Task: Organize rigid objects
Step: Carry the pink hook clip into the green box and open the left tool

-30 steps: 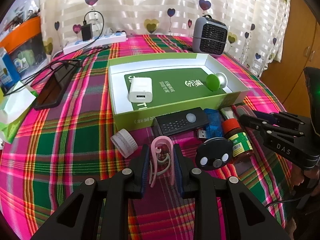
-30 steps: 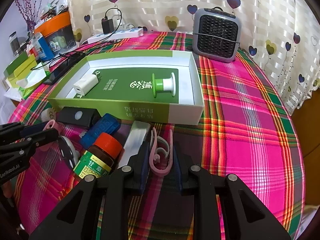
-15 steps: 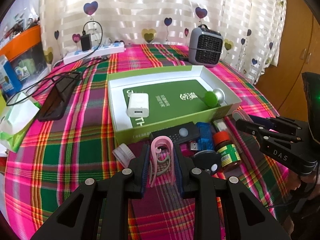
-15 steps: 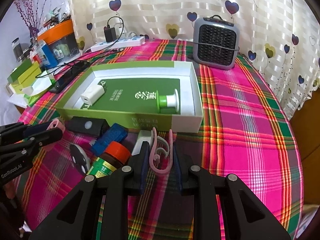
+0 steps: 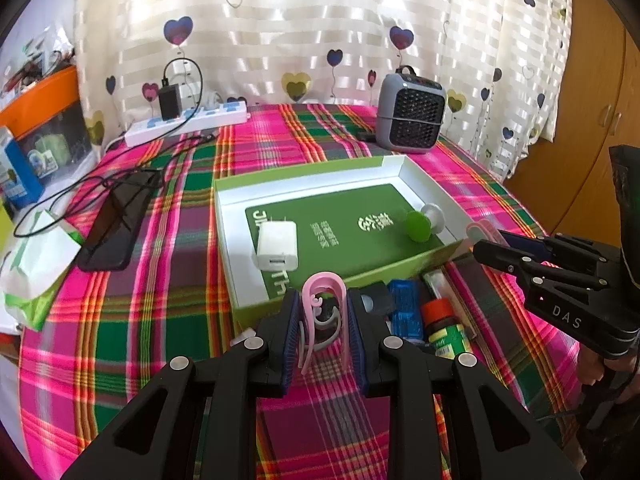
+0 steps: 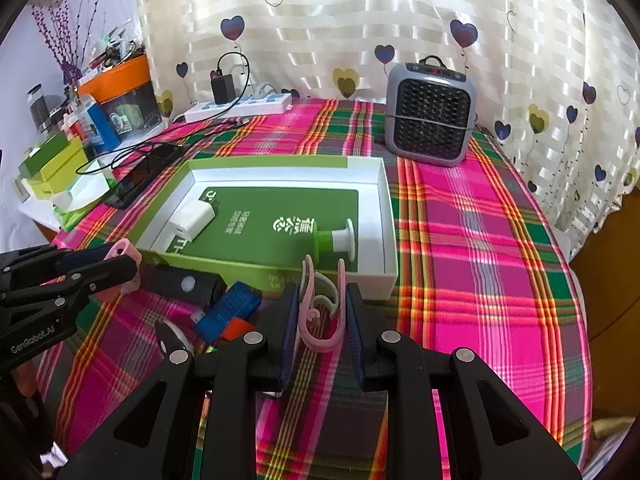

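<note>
Plaid table (image 5: 160,320) carries open green box (image 5: 240,280), charger (image 5: 277,245) and green spool (image 6: 334,240) already inside; loose items wait outside its front wall. Left gripper (image 5: 324,320) clamps pink clip (image 5: 322,308), bend up, long axis upright; right gripper (image 6: 322,316) clamps second pink clip (image 6: 320,312), bend down, likely both bound for box

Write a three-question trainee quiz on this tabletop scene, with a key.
1. True or false: each gripper is shut on a pink clip.
2. What two things lie inside the green box?
3. The grey heater stands: A) in the box, B) beyond the box, by the curtain.

Key:
1. True: left gripper, left pink clip; right gripper, right pink clip.
2. White charger and green-and-white spool.
3. B.
</note>
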Motion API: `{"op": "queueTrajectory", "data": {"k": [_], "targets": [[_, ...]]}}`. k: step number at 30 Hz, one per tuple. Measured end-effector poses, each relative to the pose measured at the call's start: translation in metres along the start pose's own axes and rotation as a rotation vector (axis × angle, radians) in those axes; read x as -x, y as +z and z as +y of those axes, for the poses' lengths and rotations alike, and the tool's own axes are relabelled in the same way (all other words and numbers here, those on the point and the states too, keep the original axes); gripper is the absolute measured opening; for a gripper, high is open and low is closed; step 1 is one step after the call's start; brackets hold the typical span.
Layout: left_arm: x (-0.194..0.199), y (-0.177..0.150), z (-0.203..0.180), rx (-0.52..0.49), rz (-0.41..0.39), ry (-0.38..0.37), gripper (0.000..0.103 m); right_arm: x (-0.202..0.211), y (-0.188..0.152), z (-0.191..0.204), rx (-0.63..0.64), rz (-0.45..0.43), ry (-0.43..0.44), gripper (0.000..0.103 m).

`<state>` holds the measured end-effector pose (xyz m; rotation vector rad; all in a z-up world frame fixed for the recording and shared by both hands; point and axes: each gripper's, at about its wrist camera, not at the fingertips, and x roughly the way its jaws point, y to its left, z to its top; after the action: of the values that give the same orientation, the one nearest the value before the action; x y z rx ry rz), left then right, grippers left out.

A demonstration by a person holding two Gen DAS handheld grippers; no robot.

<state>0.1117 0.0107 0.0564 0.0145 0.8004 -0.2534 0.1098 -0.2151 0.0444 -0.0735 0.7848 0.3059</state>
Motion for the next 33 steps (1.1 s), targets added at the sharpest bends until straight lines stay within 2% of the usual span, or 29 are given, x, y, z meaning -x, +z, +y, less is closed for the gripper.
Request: {"op": "queueTrajectory", "data": {"k": [4, 21, 33], "targets": [[-0.003, 0.008, 0.003, 0.010, 0.004, -0.020, 0.022, -0.001, 0.007, -0.001, 0.003, -0.004, 0.001, 0.024], [-0.025, 0.042, 0.012, 0.015, 0.014, -0.019, 0.022, -0.022, 0.038, -0.003, 0.006, 0.005, 0.008, 0.024], [-0.072, 0.067, 0.025, 0.018, 0.078, -0.026, 0.022, -0.060, 0.065, -0.004, 0.030, 0.047, 0.017, 0.024]]}}
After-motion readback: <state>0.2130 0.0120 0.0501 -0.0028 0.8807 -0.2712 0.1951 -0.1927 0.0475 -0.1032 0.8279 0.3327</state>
